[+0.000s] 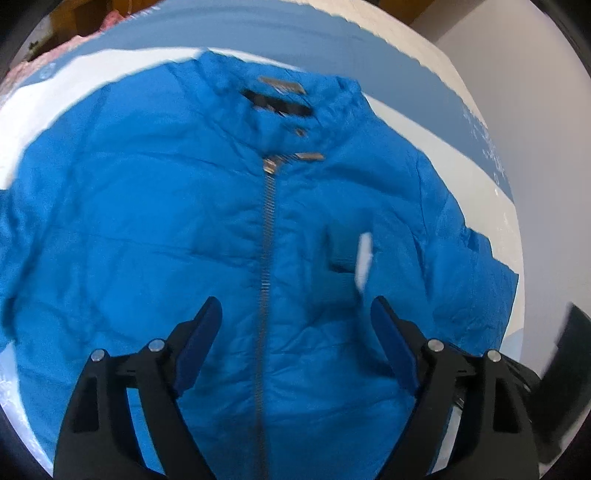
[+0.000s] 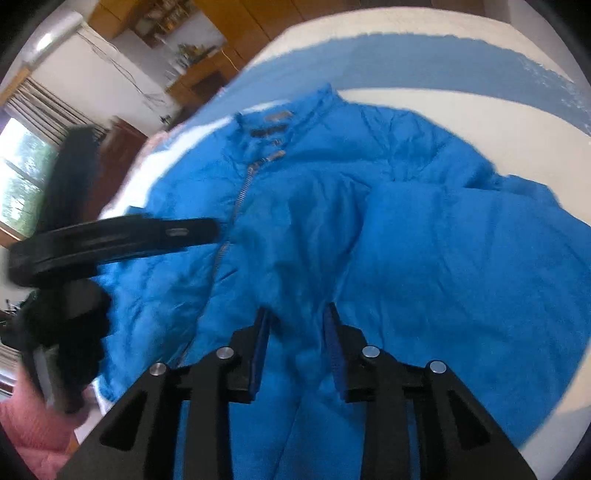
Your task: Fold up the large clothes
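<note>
Jacket (image 1: 147, 221) lies flat beneath both grippers, left (image 1: 295, 314) spread wide, right (image 2: 297, 317) part-open, pinching nothing.

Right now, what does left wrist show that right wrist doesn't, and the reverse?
Left wrist only: the left gripper from behind, jaws wide over the zipper, nothing between them.

Right wrist only: the right gripper, jaws partly open over bunched fabric; the left gripper from the side; a window and wooden cabinets.

Both: the blue jacket lying front up, zipped, collar far from the cameras, on a blue-and-white bed.

Blue jacket (image 1: 147, 221) crinkled matt cloth; zipper (image 1: 266, 229) dull metal
</note>
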### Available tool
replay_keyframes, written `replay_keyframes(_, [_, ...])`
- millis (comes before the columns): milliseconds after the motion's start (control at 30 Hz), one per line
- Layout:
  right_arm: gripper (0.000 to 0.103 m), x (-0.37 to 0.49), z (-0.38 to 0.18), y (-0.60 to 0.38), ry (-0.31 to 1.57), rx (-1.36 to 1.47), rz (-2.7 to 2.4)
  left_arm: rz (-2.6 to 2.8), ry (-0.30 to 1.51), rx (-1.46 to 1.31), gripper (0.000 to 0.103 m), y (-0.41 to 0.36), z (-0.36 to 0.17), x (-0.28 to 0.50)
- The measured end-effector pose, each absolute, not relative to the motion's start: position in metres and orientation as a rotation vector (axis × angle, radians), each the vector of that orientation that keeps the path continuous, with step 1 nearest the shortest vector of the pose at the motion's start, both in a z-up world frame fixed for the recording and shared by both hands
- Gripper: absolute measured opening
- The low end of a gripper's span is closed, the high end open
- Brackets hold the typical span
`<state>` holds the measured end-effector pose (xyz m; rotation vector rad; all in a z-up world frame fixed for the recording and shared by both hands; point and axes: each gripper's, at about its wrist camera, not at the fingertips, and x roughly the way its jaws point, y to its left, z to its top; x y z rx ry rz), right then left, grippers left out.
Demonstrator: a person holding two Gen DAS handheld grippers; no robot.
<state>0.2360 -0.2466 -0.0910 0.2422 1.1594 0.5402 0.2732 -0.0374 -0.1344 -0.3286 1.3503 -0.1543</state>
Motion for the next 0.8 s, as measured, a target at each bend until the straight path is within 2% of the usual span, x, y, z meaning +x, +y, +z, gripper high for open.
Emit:
replay_keyframes(133, [0.031, 0.211, -0.063, -0.294, 1.091, 0.258, 0.43, -0.164, 1.382, -0.305, 0.082, -0.063, -0.15, 0.284])
replay_keyframes(167, [0.031, 0.206, -0.058, -0.308, 1.076, 0.261, 0.384, -0.154, 1.374, -0.291, 0.076, -0.068, -0.151, 0.286])
replay_keyframes(200, [0.031, 0.2, -0.054, -0.32, 1.066, 0.266, 0.337, -0.152, 1.36, -0.281, 0.056, -0.072, -0.15, 0.287])
replay_keyframes(267, [0.031, 0.196, -0.05, -0.338, 1.053, 0.281, 0.271, -0.175, 1.35, -0.296, 0.032, -0.078, -0.148, 0.288])
replay_keyframes(300, [0.031, 0.194, -0.048, -0.351, 1.044, 0.303, 0.233, -0.174, 1.33, -0.303, 0.023, -0.079, -0.145, 0.287])
replay_keyframes(400, [0.031, 0.194, -0.053, -0.374, 1.036, 0.394, 0.185, -0.171, 1.27, -0.324, 0.016, -0.074, -0.131, 0.279])
replay_keyframes(567, [0.031, 0.204, -0.067, -0.383, 1.043, 0.452, 0.171, -0.105, 1.16, -0.371, 0.015, -0.032, -0.097, 0.26])
replay_keyframes(800, [0.031, 0.231, -0.077, -0.343, 1.073, 0.43, 0.279, 0.079, 1.031, -0.321, 0.015, 0.031, -0.062, 0.233])
